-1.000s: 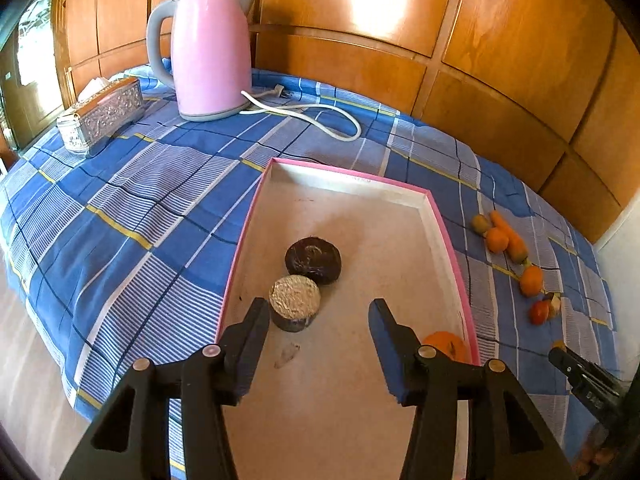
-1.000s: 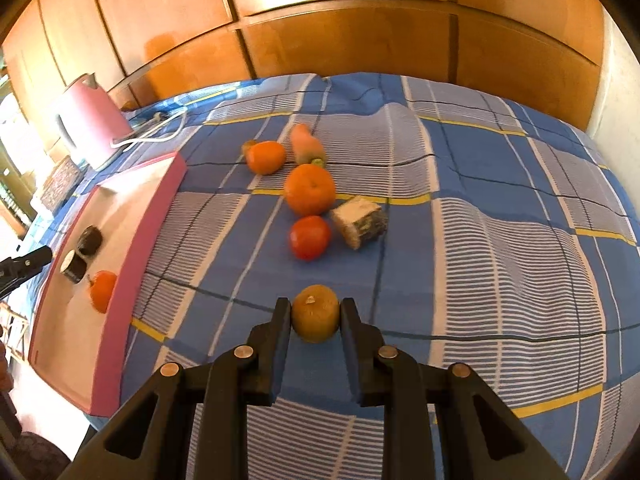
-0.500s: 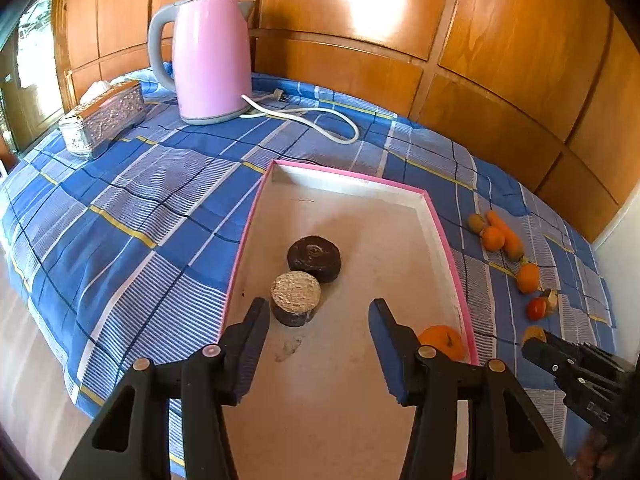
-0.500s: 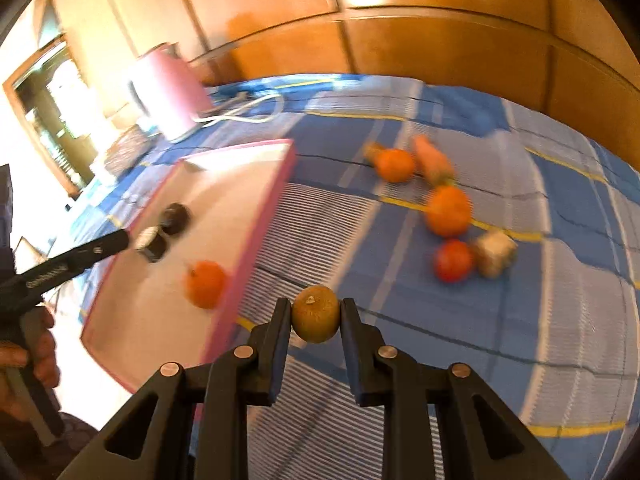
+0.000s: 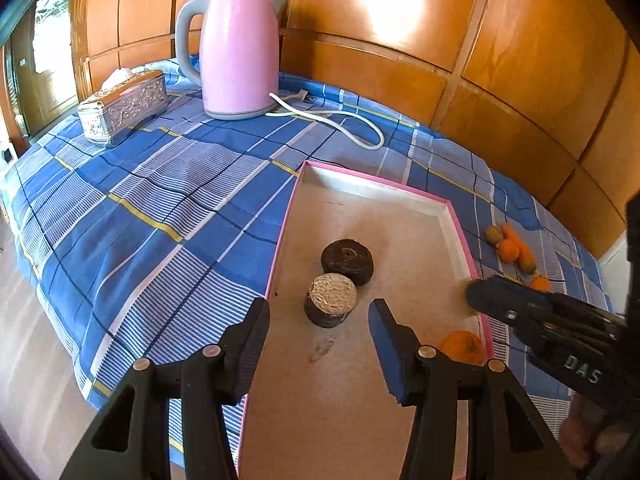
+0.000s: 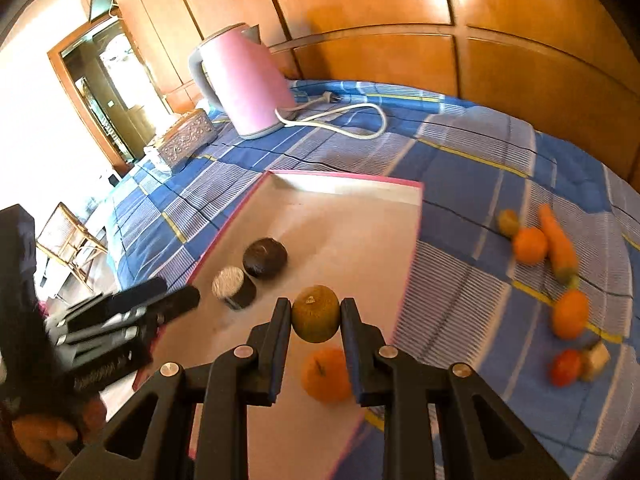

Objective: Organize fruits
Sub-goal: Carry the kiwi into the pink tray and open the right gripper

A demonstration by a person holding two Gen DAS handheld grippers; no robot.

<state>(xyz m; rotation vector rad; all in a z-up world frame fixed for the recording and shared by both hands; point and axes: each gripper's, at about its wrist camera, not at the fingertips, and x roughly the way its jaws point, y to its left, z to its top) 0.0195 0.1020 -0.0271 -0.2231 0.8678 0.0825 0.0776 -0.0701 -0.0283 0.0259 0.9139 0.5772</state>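
My right gripper [image 6: 316, 312] hangs over the pink-rimmed tray [image 6: 412, 240] with a round green-brown fruit [image 6: 315, 314] between its pads. Its jaws are opening, though the pads still touch the fruit. An orange [image 6: 326, 376] lies in the tray just below it. My left gripper [image 5: 319, 312] stands open over the tray's near end with nothing between its fingers. In the left wrist view the right gripper [image 5: 476, 298] reaches in over the tray's right rim [image 5: 466, 248]. More oranges [image 6: 530, 244], a carrot [image 6: 558, 246] and a tomato [image 6: 566, 366] lie on the blue checked cloth.
A dark round puck [image 5: 347, 255] and a silver-topped one [image 5: 331, 300] stand in the tray. At the back are a pink kettle [image 5: 238, 48] with its white cord [image 5: 340, 124] and a silver tissue box [image 5: 124, 106]. Wooden panels wall the far side.
The right gripper has swung left with the fruit, from above the cloth to above the tray, and now shows in the left wrist view. The left gripper has stayed put.
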